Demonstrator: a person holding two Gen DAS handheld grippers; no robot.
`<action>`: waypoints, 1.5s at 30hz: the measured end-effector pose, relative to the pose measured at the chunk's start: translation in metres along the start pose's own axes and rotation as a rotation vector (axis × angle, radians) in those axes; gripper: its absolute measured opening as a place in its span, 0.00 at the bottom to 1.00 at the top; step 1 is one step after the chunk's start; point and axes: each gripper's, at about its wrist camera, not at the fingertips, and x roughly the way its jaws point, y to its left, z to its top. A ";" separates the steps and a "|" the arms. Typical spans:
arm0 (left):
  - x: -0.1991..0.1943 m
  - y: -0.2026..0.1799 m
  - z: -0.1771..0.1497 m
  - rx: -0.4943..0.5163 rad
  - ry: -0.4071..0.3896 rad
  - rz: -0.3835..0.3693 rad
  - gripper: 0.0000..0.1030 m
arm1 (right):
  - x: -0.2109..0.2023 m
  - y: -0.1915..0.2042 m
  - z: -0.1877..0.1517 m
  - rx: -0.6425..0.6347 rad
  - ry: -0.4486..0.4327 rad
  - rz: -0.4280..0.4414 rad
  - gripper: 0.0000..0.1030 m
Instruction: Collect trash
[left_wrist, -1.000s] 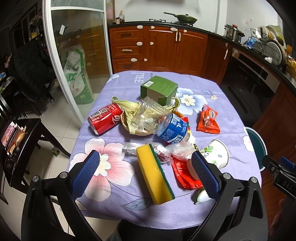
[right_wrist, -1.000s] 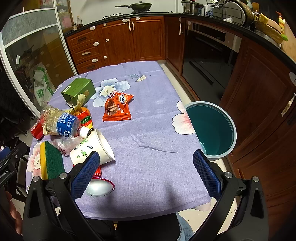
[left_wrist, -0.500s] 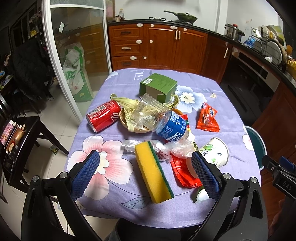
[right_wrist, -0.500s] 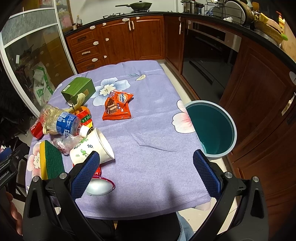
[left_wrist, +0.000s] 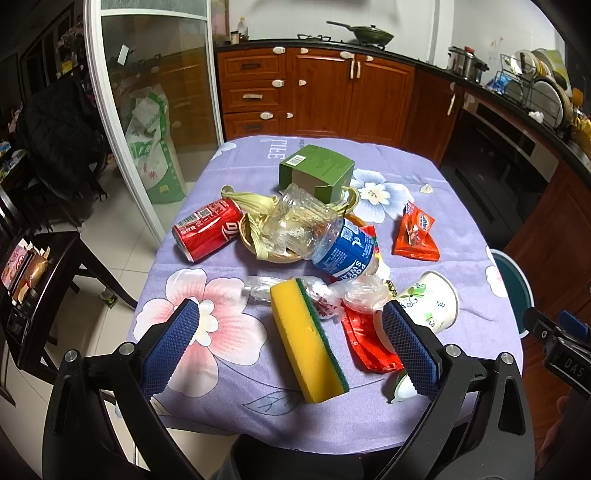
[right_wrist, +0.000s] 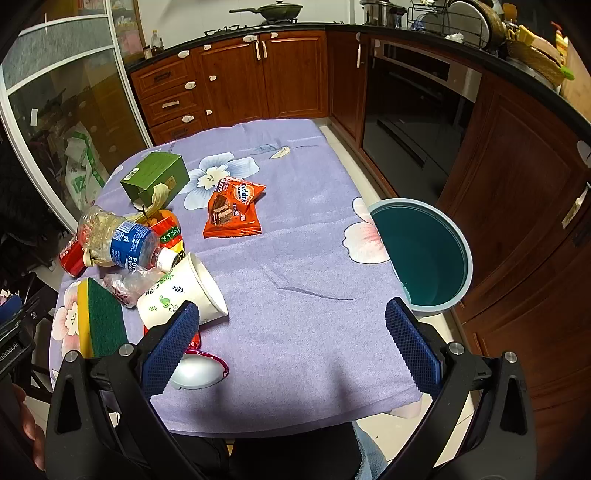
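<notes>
Trash lies on the purple floral tablecloth: a red soda can, a crushed plastic bottle, a paper cup on its side, an orange snack wrapper, a green box and a yellow-green sponge. My left gripper hangs open over the near table edge, the sponge between its fingers but untouched. My right gripper is open above bare cloth. The cup, the wrapper and a teal bin to the right show in the right wrist view.
A shallow wicker dish with husks sits under the bottle. A crumpled clear bag and a red wrapper lie by the cup. A white-and-silver lid is near the edge. Brown cabinets and an oven surround the table.
Both grippers have drawn slightly back and up from the table, so the objects look a little farther off. Nothing on the table has moved.
</notes>
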 end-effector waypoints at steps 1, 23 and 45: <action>0.000 0.000 0.000 0.000 0.000 0.000 0.96 | 0.000 0.000 0.000 0.000 0.000 0.000 0.94; 0.011 -0.001 -0.004 0.004 0.040 -0.006 0.96 | 0.008 0.000 -0.004 0.008 0.019 0.002 0.94; 0.068 -0.010 -0.015 0.065 0.223 -0.040 0.73 | 0.031 0.005 -0.008 0.005 0.100 0.062 0.94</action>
